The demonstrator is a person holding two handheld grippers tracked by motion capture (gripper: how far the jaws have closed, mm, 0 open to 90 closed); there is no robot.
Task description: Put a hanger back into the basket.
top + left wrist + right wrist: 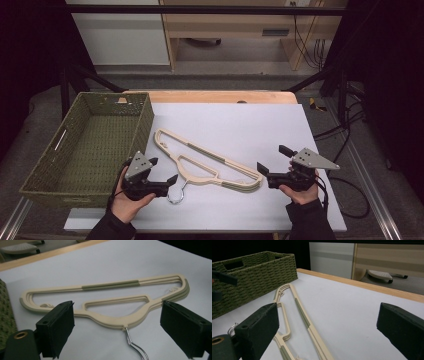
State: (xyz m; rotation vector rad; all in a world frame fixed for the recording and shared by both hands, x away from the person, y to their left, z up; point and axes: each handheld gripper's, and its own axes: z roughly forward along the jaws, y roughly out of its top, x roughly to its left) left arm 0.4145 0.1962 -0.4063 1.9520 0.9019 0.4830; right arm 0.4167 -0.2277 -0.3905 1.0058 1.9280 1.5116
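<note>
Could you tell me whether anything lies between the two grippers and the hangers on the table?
Nothing visible does. The left gripper and right gripper, both open, flank the stacked hangers, with bare table between. The basket stands off to the left.

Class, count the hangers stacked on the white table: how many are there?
3, judging by the layered edges: the hangers lie in one flat stack between the grippers, beside the basket. Another beneath may be hidden.

I see a green woven basket (90, 145) sitting at the left of the white table surface (260, 125), its inside bare. A wooden edge (220, 96) runs along the far side, with pale cabinets (225, 25) and black cables (312, 47) beyond.
</note>
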